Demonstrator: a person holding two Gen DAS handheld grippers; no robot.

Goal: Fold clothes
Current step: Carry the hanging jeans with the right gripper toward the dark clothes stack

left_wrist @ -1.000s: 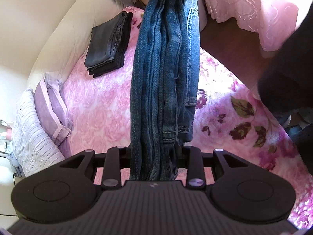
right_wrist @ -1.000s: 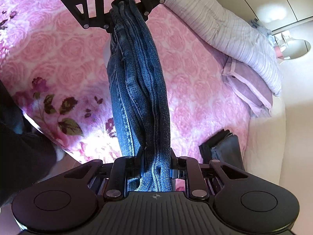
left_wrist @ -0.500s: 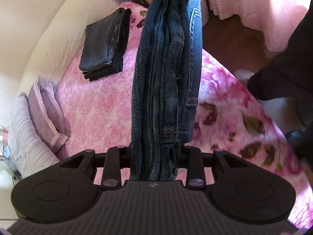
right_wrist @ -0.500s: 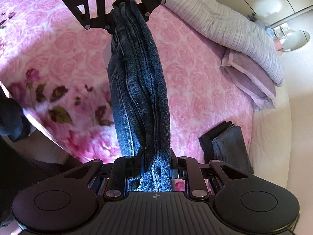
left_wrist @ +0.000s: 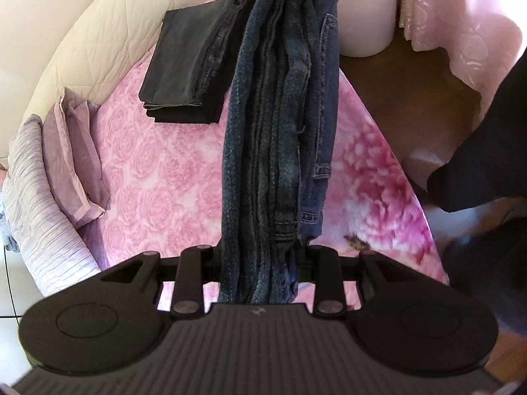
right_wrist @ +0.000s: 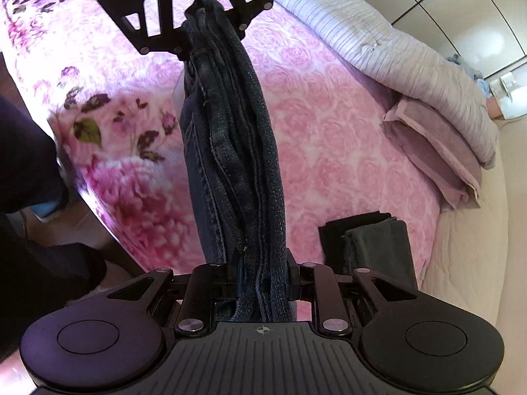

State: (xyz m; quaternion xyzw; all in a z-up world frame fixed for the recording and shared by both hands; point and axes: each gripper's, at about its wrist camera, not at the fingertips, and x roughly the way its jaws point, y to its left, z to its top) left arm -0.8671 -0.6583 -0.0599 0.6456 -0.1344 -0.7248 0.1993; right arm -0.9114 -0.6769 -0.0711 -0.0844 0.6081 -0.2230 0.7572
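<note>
1. Blue jeans (left_wrist: 263,138), bunched in thick layers, hang above the bed (left_wrist: 158,177).
2. Left claw (left_wrist: 260,260) and right claw (right_wrist: 263,276) each clamp one end.
3. Denim looks heavy, floppy; grip at layered edges.

Jeans (left_wrist: 273,138) stretched above bed (left_wrist: 158,177), folded stack (left_wrist: 194,59) beside pillows (left_wrist: 69,154).
</note>
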